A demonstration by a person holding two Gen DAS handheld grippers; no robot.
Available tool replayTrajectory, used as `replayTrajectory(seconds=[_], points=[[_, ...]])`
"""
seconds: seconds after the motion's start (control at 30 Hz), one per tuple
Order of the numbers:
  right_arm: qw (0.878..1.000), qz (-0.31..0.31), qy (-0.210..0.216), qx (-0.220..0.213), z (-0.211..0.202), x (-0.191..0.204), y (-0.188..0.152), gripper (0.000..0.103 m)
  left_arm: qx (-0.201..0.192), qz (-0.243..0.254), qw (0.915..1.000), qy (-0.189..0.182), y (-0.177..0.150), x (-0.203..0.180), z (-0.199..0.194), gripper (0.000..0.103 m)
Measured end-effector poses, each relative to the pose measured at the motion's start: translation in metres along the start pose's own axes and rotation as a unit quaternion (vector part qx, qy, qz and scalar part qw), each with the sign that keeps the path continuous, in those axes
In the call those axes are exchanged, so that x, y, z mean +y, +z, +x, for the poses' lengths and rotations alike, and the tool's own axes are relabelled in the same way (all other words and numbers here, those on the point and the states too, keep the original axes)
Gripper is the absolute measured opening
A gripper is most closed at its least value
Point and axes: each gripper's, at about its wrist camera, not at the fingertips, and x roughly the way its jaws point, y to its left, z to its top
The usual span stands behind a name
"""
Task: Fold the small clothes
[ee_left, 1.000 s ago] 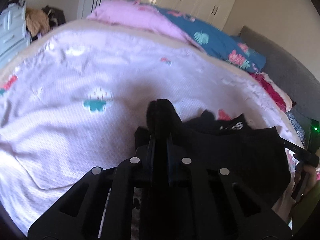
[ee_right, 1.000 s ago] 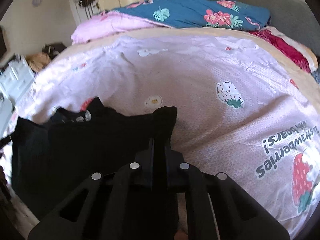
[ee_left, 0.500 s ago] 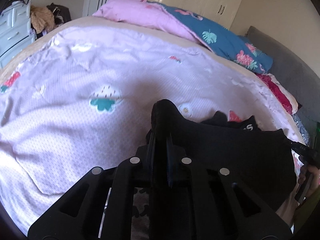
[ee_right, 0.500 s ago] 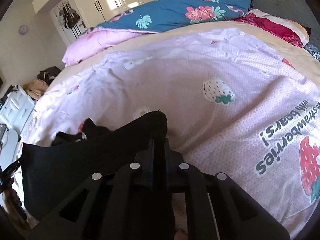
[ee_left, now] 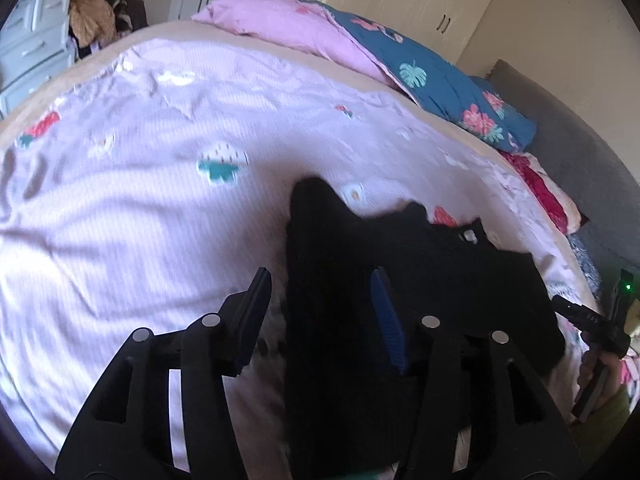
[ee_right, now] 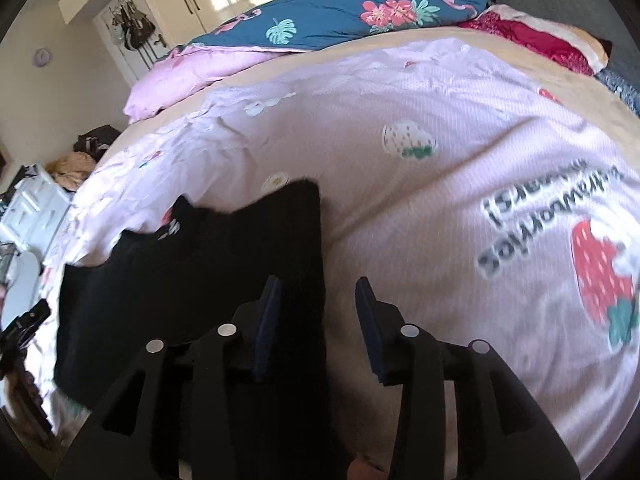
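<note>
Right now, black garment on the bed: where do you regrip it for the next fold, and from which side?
Take the black garment at its far corners, which lie flat on the pink bedspread. Come down from above, one hand-held gripper per corner: the left hand-held gripper and right hand-held gripper are both opening, each with a garment edge between its pads. The cloth is limp, so pinch the edges.

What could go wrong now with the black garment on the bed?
1. Both jaws are opening. The black garment lies between the left gripper jaws, so a pad may snag it on withdrawal and undo the fold.
2. At the right gripper, the garment's edge is uneven, so the fold may end crooked on the pink bedsheet.
</note>
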Motion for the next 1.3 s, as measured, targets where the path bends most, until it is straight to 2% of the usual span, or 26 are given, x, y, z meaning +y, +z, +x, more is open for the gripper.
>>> replayTrajectory(seconds=[0.07,0.17,0.37,0.43,0.5,0.53,0.57,0.6,0.67,0.77,0.97,1.13,1.3], points=[[1.000,-0.005,0.011,0.004,-0.009,0.002,-0.011,0.040,0.013,-0.008,0.9998,-0.011,-0.011,0.000,-0.002,0.046],[0.999,-0.010,0.026,0.020,-0.016,0.005,-0.027,0.042,0.033,-0.027,0.9989,-0.019,-0.029,0.004,0.000,0.059],[0.999,-0.008,0.025,0.027,-0.019,0.007,-0.039,0.042,0.058,-0.054,0.9964,-0.032,-0.053,0.007,0.003,0.059],[0.999,-0.004,0.023,0.030,-0.016,0.005,-0.038,0.042,0.061,-0.051,0.9964,-0.029,-0.055,0.007,0.004,0.045],[0.999,0.000,0.024,0.035,-0.013,0.003,-0.037,0.042,0.062,-0.055,0.9960,-0.033,-0.055,0.009,0.005,0.021],[0.999,-0.001,0.027,0.038,-0.012,0.003,-0.038,0.041,0.063,-0.058,0.9957,-0.037,-0.055,0.010,0.004,0.017],[0.999,-0.004,0.028,0.039,-0.014,0.003,-0.039,0.021,0.062,-0.058,0.9956,-0.040,-0.054,0.009,0.002,0.010],[0.999,-0.007,0.028,0.037,-0.016,0.004,-0.039,0.011,0.059,-0.056,0.9958,-0.041,-0.053,0.008,-0.002,0.009],[0.999,-0.012,0.023,0.022,-0.027,0.007,-0.041,0.010,0.055,-0.049,0.9965,-0.040,-0.053,0.007,-0.009,0.007],[1.000,-0.024,0.006,0.005,-0.037,0.010,-0.046,0.010,0.049,-0.026,0.9981,-0.027,-0.054,0.002,-0.019,0.006],[0.999,-0.022,-0.022,0.028,-0.023,0.006,-0.058,0.011,0.074,-0.024,0.9969,-0.006,-0.066,0.011,-0.012,0.006],[0.998,-0.031,-0.053,0.018,-0.025,0.012,-0.061,0.022,0.073,0.013,0.9971,0.020,-0.069,-0.002,-0.016,0.006],[0.998,-0.028,-0.060,0.013,-0.028,0.014,-0.065,0.031,0.076,0.033,0.9958,0.039,-0.072,-0.010,-0.017,0.010]])
